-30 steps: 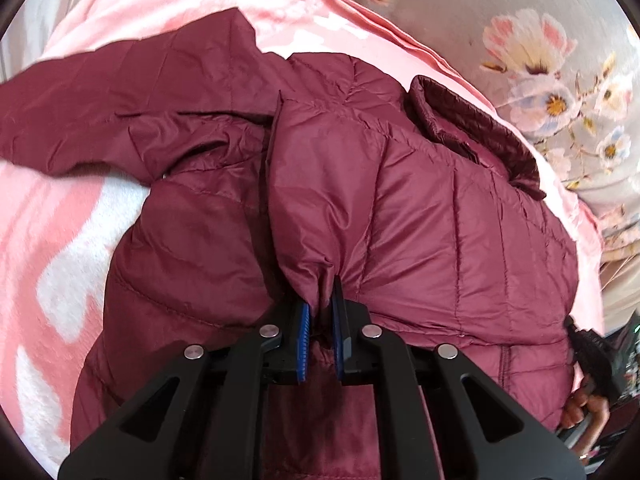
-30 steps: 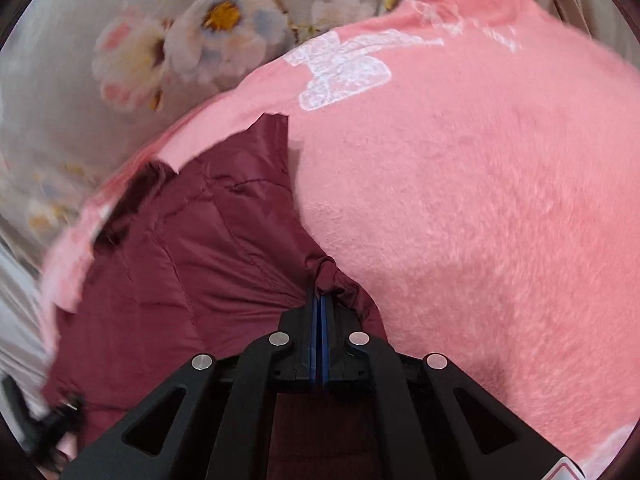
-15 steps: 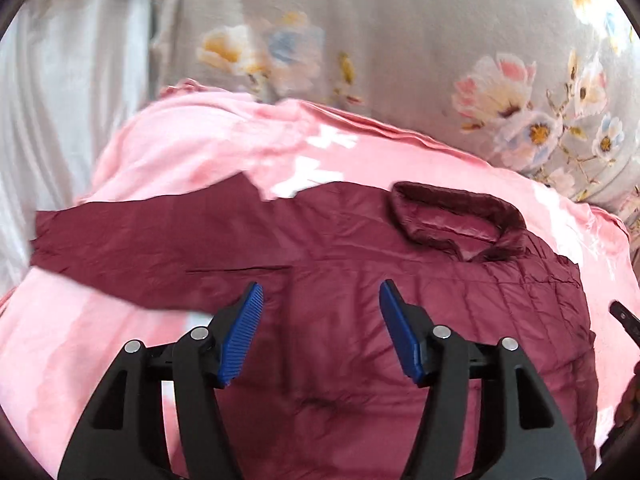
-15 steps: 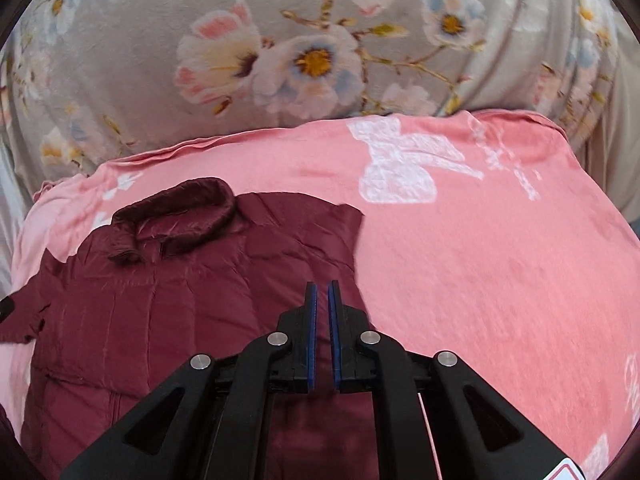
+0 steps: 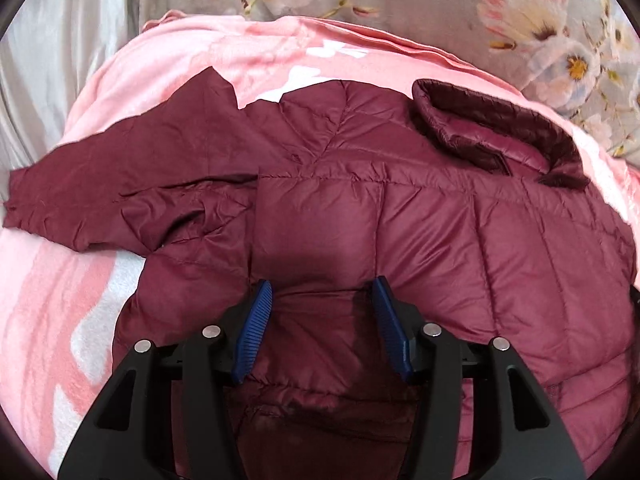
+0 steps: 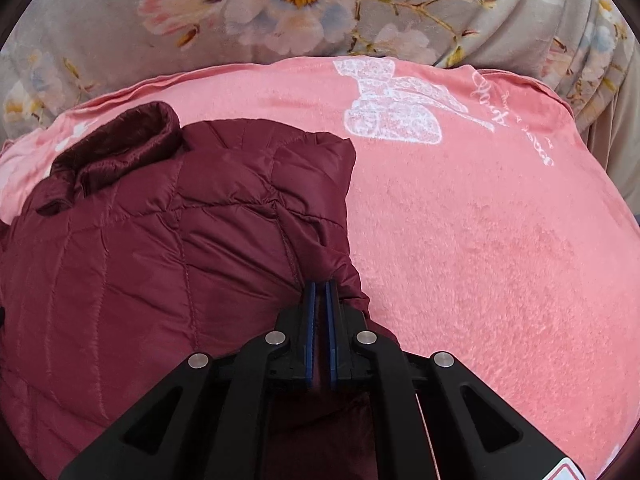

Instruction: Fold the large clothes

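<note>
A maroon quilted jacket (image 5: pixel 420 216) is spread on a pink fleece blanket (image 6: pixel 500 240), with a grey floral cover (image 6: pixel 280 8) lying beyond the blanket's far edge. In the left wrist view the collar (image 5: pixel 492 136) is seen at the far right of the garment, standing up and rumpled, while one sleeve (image 5: pixel 120 184) is laid out flat to the left across the blanket. The left gripper (image 5: pixel 322 320) is poised over the jacket body, its jaws set fairly wide apart and closing; quilted fabric lies below and between the blue pads (image 5: pixel 256 328) but is not pressed by them. In the right wrist view the right gripper (image 6: pixel 319 292) is held at the jacket's right edge, its jaws drawn almost together. A thin fold of maroon fabric appears to be pinched between them, though the narrow gap is dark and this cannot be told for certain. A white butterfly print (image 6: pixel 396 108) is seen on the blanket beyond.
</note>
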Tool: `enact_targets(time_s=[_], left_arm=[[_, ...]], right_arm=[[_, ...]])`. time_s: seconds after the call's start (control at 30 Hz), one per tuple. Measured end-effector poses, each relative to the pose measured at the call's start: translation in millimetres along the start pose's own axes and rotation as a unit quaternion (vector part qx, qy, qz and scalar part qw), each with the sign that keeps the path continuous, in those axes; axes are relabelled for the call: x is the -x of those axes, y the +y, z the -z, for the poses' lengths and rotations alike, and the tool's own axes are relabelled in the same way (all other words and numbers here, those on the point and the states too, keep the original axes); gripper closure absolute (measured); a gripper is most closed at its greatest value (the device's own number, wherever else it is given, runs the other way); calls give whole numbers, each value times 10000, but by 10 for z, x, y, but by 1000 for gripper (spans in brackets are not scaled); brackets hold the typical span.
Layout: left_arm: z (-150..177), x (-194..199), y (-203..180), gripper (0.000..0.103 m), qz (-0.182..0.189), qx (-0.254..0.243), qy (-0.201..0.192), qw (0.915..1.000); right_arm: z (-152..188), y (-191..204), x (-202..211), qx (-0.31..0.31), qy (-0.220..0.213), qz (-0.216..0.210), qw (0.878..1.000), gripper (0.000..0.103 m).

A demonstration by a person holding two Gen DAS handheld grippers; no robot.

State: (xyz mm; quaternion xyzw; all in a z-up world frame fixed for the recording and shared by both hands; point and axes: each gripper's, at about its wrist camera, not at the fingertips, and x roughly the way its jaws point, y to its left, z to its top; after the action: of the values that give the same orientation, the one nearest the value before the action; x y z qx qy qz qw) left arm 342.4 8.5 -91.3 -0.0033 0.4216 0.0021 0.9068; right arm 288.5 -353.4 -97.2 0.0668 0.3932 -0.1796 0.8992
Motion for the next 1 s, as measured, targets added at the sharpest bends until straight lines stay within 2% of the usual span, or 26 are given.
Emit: enact_targets(time_s=[0.13,0.33,0.37,0.43,0.47,0.5,0.57,0.63,0.67,0.7,0.73,0.87,0.97,1.0], left_arm=[[39,-10,-87,52,-222,-183,-101,9995],[45,1,-85,52,-236,-189,-159,9994],[43,10,-72,51,-205,-165,-178,9995],[31,59,18,50,44,12,-235,9997],[31,101,81,46,187,132,-258,9994],[20,179,223,42,351,357,-294,9983],[-23,354,606,29,476,851,-470,9941],[-91,467,992,20,412,1220,-682,9893],[-154,530,1319,13,205,1504,-827,9850],[-199,566,1529,10,66,1668,-904,9818],[-264,593,1869,9,-239,1925,-987,9760],[-442,459,2947,9,-1087,2703,-848,9529],[-508,240,3538,9,-1442,3105,-583,9377],[-506,179,3656,9,-1403,3213,-538,9350]], right_arm=[[14,25,-11,51,12,70,10000,98],[14,99,5,244,-13,399,9989,91],[18,112,8,271,-18,500,9984,86],[16,125,15,282,-33,922,9953,68],[13,109,16,227,-40,1142,9932,49],[10,60,17,104,-31,1195,9928,39],[12,-67,8,-154,16,887,9959,38],[22,-236,-11,-562,80,492,9972,36],[36,-327,-22,-804,113,286,9963,33],[51,-401,-23,-1015,115,105,9947,31],[62,-438,-9,-1139,80,-6,9935,31],[73,-397,134,-1116,-193,93,9935,31],[85,-291,370,-878,-572,182,9943,31],[80,-254,442,-787,-652,145,9947,31]])
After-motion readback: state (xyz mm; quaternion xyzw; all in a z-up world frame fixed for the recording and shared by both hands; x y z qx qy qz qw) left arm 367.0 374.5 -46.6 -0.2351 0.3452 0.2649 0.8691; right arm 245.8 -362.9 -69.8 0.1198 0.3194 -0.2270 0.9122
